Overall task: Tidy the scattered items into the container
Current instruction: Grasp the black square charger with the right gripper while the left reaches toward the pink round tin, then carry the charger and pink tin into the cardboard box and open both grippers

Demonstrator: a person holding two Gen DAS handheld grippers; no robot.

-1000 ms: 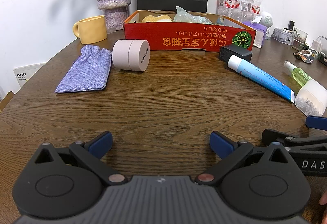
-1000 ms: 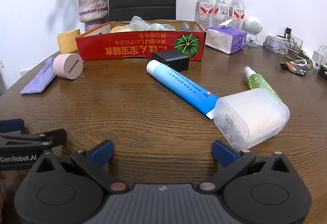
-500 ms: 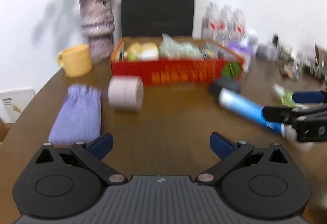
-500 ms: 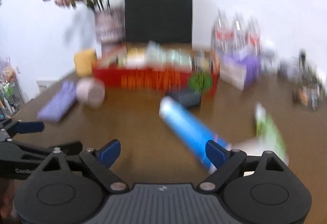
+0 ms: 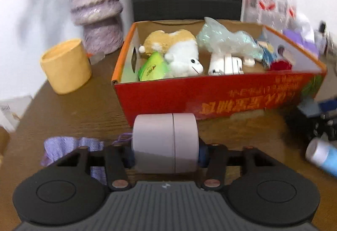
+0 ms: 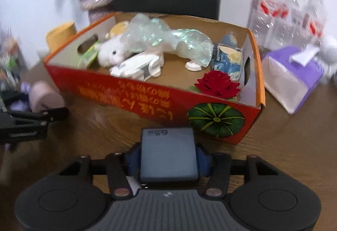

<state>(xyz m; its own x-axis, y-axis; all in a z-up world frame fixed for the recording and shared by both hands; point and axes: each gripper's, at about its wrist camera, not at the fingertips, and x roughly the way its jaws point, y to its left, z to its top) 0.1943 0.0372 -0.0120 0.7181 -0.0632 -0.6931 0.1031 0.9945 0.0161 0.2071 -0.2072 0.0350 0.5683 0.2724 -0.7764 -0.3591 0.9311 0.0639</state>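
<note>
- Jaws have just closed: left gripper (image 5: 166,152) pinches the pink round case (image 5: 165,144); right gripper (image 6: 168,160) pinches the black charger (image 6: 168,155).
- Step: pickup.
- Next: lift both over the red box (image 6: 147,102) wall; release inside.

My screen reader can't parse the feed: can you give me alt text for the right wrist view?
The right gripper, its fingers just closed in, clamps a dark charger block above the wooden table, in front of the red cardboard box. The box holds a white plush toy, a red paper rose and a crinkled plastic bag.
</note>
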